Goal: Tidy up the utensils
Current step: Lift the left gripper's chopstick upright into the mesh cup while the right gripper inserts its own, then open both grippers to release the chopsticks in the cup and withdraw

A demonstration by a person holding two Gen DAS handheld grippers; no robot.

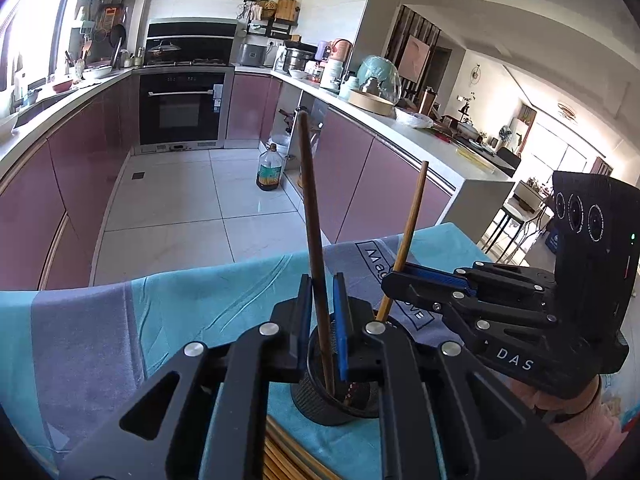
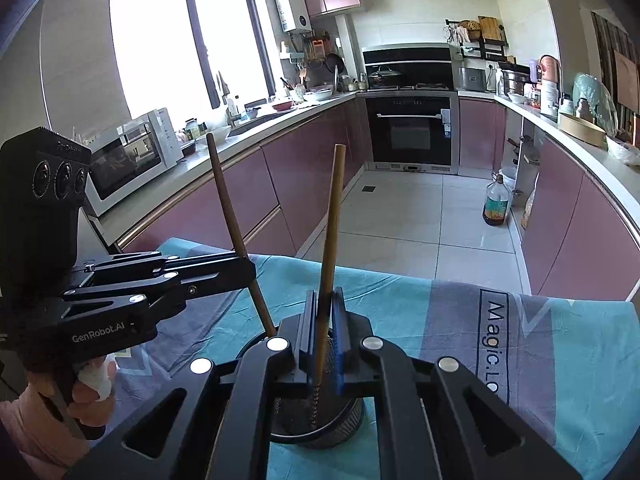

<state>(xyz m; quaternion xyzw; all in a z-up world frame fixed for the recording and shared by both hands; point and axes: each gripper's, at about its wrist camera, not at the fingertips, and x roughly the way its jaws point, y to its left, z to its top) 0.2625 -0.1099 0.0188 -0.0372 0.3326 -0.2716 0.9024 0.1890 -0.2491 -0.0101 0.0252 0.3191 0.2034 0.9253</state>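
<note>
A black mesh utensil cup (image 1: 340, 400) stands on a blue towel (image 1: 160, 320); it also shows in the right wrist view (image 2: 320, 420). My left gripper (image 1: 322, 292) is around a dark brown chopstick (image 1: 312, 220), jaws slightly apart, the stick's lower end in the cup. My right gripper (image 2: 326, 308) is shut on a light brown chopstick (image 2: 332, 220), its tip also in the cup. The right gripper (image 1: 390, 280) shows in the left wrist view, and the left gripper (image 2: 250, 270) in the right wrist view.
The towel covers a table edge (image 2: 560, 320). Beyond lie a tiled floor, an oil bottle (image 1: 270, 172), pink cabinets, an oven (image 2: 412, 128) and a microwave (image 2: 132, 156). More chopsticks (image 1: 280, 460) lie near the cup at my side.
</note>
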